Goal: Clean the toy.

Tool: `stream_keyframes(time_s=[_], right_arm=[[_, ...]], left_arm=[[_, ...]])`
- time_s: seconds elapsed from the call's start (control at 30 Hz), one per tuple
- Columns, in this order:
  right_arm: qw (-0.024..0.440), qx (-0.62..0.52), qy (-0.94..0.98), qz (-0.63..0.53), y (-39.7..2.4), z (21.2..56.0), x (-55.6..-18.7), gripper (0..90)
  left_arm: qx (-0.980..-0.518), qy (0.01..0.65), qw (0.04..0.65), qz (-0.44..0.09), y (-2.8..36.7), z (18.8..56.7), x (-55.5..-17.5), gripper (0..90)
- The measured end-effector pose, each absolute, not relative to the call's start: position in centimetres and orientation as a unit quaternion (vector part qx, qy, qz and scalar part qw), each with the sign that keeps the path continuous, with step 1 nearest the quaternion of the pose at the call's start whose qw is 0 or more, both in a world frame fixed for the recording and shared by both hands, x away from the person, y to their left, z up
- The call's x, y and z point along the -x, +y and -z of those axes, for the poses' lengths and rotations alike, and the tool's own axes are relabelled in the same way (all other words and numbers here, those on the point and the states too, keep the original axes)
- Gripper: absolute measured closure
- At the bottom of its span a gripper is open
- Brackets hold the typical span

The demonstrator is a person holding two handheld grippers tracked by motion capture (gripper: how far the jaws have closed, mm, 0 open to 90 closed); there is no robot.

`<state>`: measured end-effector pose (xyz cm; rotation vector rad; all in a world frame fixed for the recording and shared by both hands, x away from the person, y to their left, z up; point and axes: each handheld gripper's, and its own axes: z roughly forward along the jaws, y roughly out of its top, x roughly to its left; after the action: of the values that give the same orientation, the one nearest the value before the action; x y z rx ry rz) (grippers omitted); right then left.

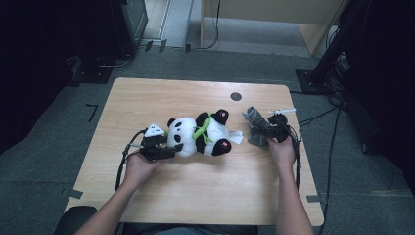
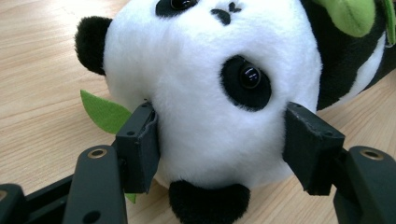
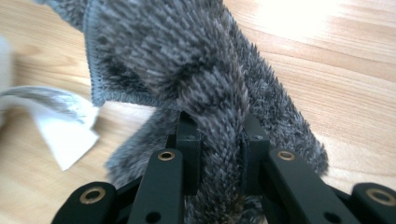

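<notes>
Your left gripper (image 1: 171, 145) sits at the left end of the wooden table (image 1: 195, 196), its jaws set about halfway apart and clamped on either side of the plush panda (image 1: 198, 134)'s white head; in the left gripper view the pads (image 2: 144, 144) press into the fur just below the eye patches. The panda lies on its back near the table's middle, head towards your left hand (image 1: 139, 166), feet pointing right, with a green leaf (image 2: 105, 112) poking out behind the head. Just right of the feet lies a white tag (image 1: 237, 137). Further right, your right gripper (image 1: 270, 131) has its jaws nearly shut, pinching a fold of the grey fuzzy cloth (image 3: 196, 70), which rests on the table near its right edge.
</notes>
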<state>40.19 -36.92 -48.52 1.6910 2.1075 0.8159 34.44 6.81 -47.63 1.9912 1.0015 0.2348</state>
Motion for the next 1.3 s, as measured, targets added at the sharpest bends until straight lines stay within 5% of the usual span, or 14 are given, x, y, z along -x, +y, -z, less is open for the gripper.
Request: stream_keyframes(time_s=[0.43,0.77,1.3], right_arm=[[0.186,-0.588,0.722,-0.314,-36.7,50.7,-39.7,68.9],[0.185,-0.602,0.699,-0.339,-37.2,49.9,-39.5,42.0],[0.198,-0.586,0.682,-0.390,-36.1,46.3,-36.3,28.0]], left_arm=[[-0.799,0.402,0.437,-0.094,6.8,47.7,-34.4,34.4],[-0.798,0.403,0.437,-0.095,6.8,47.7,-34.5,31.9],[-0.798,0.405,0.436,-0.093,6.9,47.6,-34.5,27.1]])
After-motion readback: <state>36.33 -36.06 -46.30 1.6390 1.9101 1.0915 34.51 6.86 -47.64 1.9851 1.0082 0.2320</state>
